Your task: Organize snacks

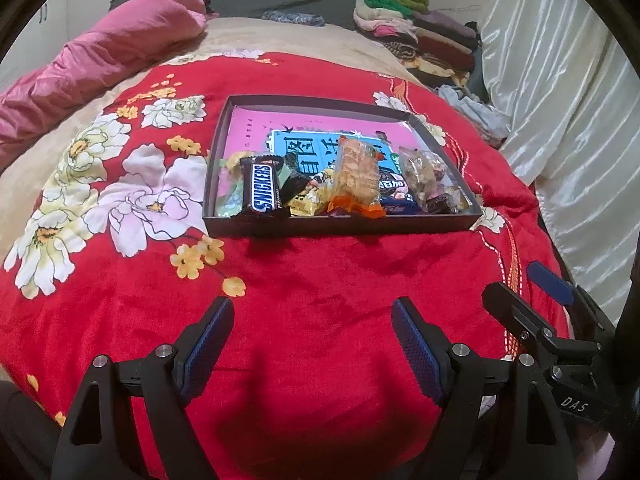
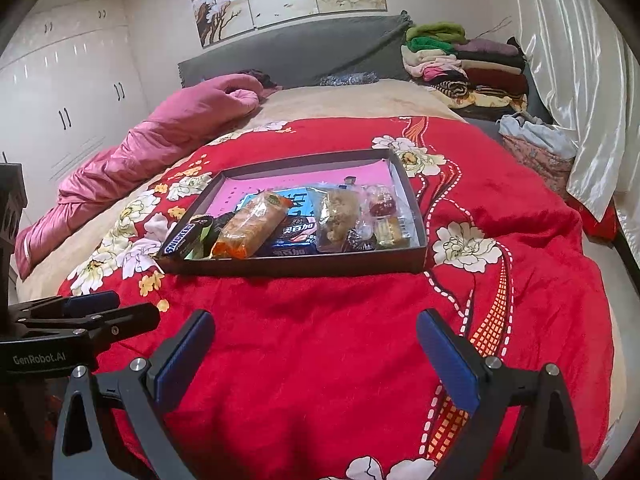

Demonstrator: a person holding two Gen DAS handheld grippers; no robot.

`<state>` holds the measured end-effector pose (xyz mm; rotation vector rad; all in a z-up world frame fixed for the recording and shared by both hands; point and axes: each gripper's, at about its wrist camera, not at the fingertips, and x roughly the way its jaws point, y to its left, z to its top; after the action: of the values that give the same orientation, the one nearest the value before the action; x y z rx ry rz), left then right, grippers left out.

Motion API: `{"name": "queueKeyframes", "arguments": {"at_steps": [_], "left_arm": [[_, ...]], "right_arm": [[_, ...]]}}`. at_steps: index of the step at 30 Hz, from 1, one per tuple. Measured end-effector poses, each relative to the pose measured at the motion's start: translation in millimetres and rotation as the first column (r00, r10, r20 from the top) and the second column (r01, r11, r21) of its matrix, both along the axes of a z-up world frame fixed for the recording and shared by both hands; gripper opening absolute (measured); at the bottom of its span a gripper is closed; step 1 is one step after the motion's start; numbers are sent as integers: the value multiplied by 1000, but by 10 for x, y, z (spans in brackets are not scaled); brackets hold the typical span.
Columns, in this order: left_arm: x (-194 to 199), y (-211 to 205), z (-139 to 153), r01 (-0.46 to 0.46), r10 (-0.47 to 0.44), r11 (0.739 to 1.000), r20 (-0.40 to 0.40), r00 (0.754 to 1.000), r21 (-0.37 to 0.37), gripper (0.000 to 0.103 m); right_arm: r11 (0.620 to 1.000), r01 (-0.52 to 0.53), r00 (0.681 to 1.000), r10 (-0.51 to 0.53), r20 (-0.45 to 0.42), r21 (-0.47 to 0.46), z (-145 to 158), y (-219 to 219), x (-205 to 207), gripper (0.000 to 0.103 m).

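A shallow dark box (image 1: 344, 228) (image 2: 296, 266) lies on the red flowered blanket with several snacks along its near side. Among them are a Snickers bar (image 1: 262, 192) (image 2: 180, 240), an orange-ended cracker pack (image 1: 358, 172) (image 2: 250, 224), a blue cookie pack (image 1: 394, 196) (image 2: 294, 234) and a clear bag of nutty pieces (image 1: 420, 174) (image 2: 336, 214). My left gripper (image 1: 312, 312) hovers open over the blanket, short of the box, with nothing between its fingers. My right gripper (image 2: 316, 324) is likewise open and empty, short of the box. Each gripper shows at the edge of the other's view.
The red blanket (image 1: 320, 360) covers the near part of a bed. A pink quilt (image 1: 100, 56) lies bunched at the far left. Folded clothes (image 2: 464, 64) are stacked at the far right by the grey headboard (image 2: 300, 52). A white curtain (image 2: 572, 80) hangs along the right side.
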<state>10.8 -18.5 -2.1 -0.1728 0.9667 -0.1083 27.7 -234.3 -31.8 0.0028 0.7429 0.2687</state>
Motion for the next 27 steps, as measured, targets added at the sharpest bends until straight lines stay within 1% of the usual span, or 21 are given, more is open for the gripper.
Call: {"name": "queueKeyframes", "arguments": {"at_steps": [8,27], "left_arm": [[-2,-21,17,2,-2,1000,10,1000,8,82],[14,-32,-25,-8,8,1000,-15,1000,20,82]], "right_arm": [[1000,0,1000,0,-2,1,-5,-10,6,102],[1000,1,1000,-1,-4,-1,-16,-19,23,102]]}}
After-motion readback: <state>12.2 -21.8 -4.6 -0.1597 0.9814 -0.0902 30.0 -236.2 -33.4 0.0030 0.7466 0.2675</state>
